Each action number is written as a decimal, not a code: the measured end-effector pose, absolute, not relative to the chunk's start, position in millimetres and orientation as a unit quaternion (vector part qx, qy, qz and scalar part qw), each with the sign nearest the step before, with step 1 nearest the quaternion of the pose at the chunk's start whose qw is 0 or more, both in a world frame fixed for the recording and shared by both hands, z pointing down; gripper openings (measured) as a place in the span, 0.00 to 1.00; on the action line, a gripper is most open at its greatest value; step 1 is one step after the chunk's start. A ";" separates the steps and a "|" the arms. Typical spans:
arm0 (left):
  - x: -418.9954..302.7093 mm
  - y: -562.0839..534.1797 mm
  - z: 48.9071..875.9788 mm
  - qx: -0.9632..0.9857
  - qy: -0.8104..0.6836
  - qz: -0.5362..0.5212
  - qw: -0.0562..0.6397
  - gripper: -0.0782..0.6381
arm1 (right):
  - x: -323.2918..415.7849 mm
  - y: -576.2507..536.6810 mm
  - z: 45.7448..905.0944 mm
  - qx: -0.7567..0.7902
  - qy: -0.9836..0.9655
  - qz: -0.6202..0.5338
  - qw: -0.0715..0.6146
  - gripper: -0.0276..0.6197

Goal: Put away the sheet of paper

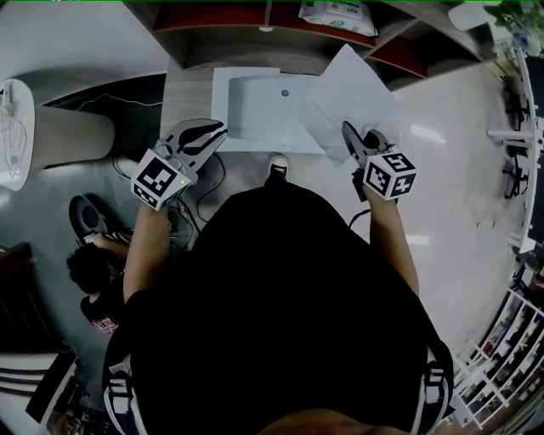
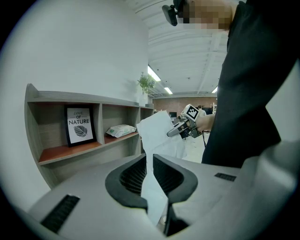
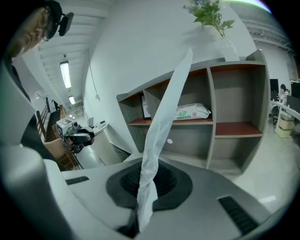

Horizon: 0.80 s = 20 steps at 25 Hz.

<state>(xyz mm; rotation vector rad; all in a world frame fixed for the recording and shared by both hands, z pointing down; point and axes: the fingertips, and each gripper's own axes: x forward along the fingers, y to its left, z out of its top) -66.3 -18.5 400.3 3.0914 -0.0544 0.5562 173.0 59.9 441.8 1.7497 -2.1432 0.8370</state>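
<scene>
One sheet of paper (image 1: pixel 353 93), edge in right gripper (image 1: pixel 348 129), left gripper (image 1: pixel 218 133) open

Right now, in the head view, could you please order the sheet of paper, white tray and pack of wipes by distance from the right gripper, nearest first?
1. sheet of paper: clamped in the right gripper.
2. white tray: just to its left.
3. pack of wipes: on the shelf beyond, farthest.
</scene>
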 end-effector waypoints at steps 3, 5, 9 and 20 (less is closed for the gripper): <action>-63.2 -22.8 402.5 0.984 -0.019 0.178 0.002 0.19 | 176.0 55.1 444.0 0.598 -0.737 0.287 0.130 0.06; -60.1 -24.9 404.5 0.984 -0.019 0.179 0.002 0.19 | 179.4 52.6 445.8 0.597 -0.737 0.288 0.133 0.06; -52.8 -33.1 408.6 0.984 -0.020 0.178 0.005 0.19 | 186.1 47.2 450.7 0.595 -0.736 0.292 0.137 0.06; -35.8 -54.3 414.0 0.983 -0.032 0.183 0.008 0.19 | 208.8 26.7 460.9 0.583 -0.741 0.298 0.151 0.06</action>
